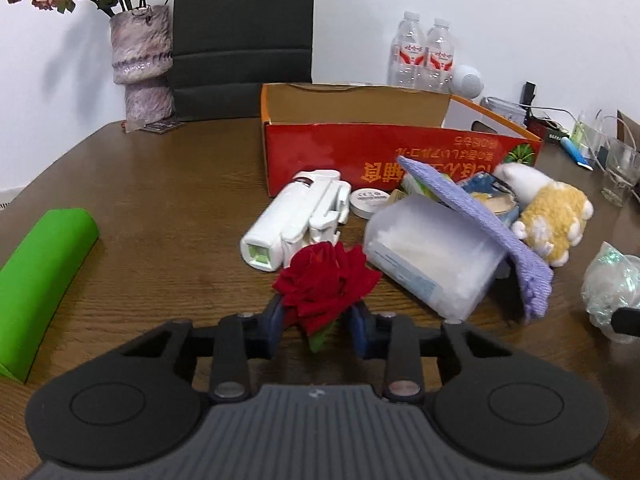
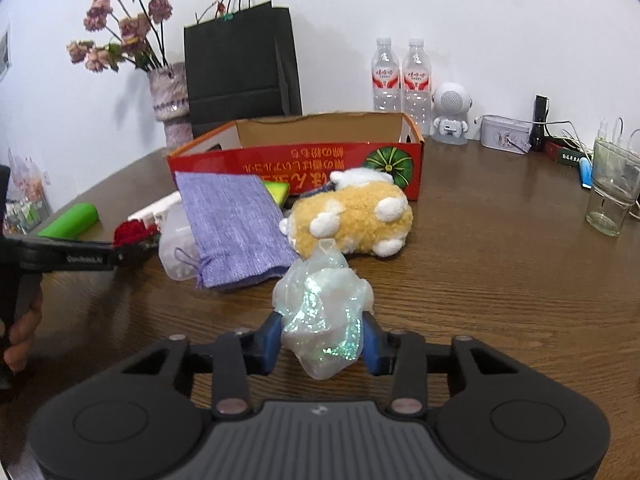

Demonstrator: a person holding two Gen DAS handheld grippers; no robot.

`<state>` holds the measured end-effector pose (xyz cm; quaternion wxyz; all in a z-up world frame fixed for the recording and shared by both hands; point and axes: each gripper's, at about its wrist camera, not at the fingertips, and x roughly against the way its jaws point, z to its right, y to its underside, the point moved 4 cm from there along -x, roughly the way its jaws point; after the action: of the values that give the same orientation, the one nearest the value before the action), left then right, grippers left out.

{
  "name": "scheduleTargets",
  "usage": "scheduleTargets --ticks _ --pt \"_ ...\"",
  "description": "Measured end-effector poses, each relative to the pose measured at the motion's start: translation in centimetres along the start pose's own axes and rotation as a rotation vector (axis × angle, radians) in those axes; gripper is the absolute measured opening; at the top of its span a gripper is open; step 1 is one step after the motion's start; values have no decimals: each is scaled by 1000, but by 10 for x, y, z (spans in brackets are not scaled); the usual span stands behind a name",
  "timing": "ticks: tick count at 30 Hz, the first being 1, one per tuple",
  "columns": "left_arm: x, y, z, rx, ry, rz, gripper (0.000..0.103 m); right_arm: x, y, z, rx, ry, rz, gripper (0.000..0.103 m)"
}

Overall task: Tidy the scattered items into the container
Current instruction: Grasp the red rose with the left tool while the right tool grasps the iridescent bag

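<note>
A dark wooden table (image 1: 140, 184) stands against a white wall, bearing an open red cardboard box (image 1: 360, 148). Just in front of the box lie a white plastic device (image 1: 296, 216), a purple woven pouch (image 2: 232, 224) and a yellow-and-white plush toy (image 2: 356, 216). The left gripper (image 1: 318, 318) pinches a red fabric rose (image 1: 326, 280) nearer the camera than the box. The right gripper (image 2: 322, 340) pinches a crumpled iridescent clear bag (image 2: 320, 312), also short of the box.

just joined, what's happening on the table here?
A person is tidying clutter into the red cardboard box with two handheld grippers. The left gripper is shut on a red fabric rose; the right gripper is shut on a shimmery organza pouch. The purple pouch and plush toy still lie outside.
</note>
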<state>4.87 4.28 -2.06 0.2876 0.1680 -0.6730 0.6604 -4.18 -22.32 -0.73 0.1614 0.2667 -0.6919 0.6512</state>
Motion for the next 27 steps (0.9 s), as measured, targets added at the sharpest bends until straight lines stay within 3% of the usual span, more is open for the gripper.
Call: scheduleTargets --ticks 7,10,14,18,21,24,27 --pt "35 0 2 46 58 116 31 18 -16 -6 40 24 66 35" --pt "56 -20 3 60 94 174 31 26 -29 -9 31 11 112 35" --pt "57 -74 2 93 122 223 32 26 -63 -8 26 2 178 35" --pt "25 -146 8 78 67 211 32 20 -118 6 -13 -39 241 35" --pt "-15 -191 15 68 3 184 32 -8 -174 21 -49 -51 245 35" --pt "-67 -216 21 14 -99 154 33 -61 -229 38 -49 -53 184 36" --pt "-126 -218 22 -1 -121 109 33 -137 -262 55 -40 -36 48 36"
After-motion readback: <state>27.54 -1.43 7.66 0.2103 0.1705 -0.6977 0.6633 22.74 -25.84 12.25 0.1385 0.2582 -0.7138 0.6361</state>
